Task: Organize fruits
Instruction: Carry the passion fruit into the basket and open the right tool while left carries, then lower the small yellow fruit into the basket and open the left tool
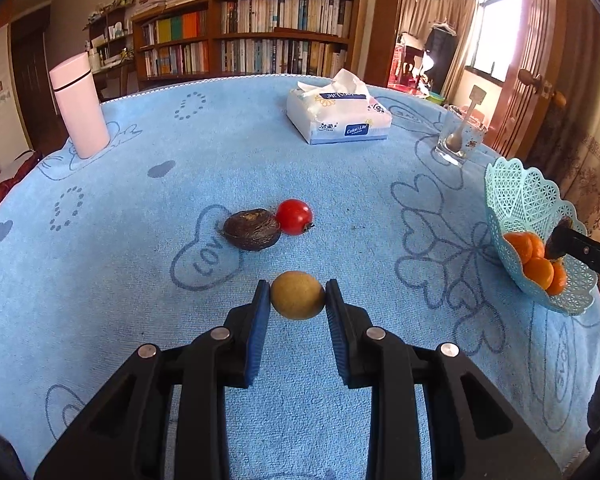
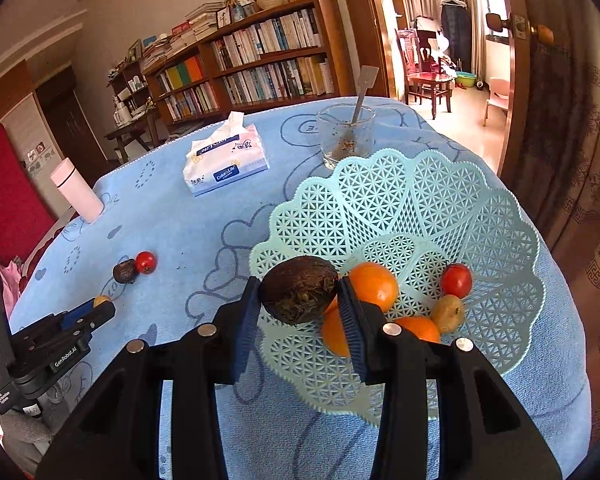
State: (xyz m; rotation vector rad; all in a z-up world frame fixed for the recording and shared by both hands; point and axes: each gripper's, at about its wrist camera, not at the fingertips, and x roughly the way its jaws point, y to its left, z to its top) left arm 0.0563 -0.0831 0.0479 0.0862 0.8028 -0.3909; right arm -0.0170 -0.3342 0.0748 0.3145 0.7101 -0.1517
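Observation:
My left gripper (image 1: 297, 295) is shut on a yellow-brown round fruit (image 1: 297, 295) just above the blue cloth. Beyond it lie a dark wrinkled fruit (image 1: 252, 229) and a red tomato (image 1: 294, 216), touching each other. My right gripper (image 2: 299, 294) is shut on another dark wrinkled fruit (image 2: 299, 290) and holds it over the near left rim of the light blue lattice basket (image 2: 480, 216). The basket holds oranges (image 2: 374, 285), a red tomato (image 2: 456, 280) and a yellow-brown fruit (image 2: 447, 314). The left gripper also shows in the right wrist view (image 2: 100, 305).
A tissue pack (image 1: 338, 114), a pink-white bottle (image 1: 80, 106) and a glass with a spoon (image 1: 460, 136) stand toward the far side of the blue cloth (image 1: 140, 320). The basket (image 1: 516, 200) sits at the table's right edge.

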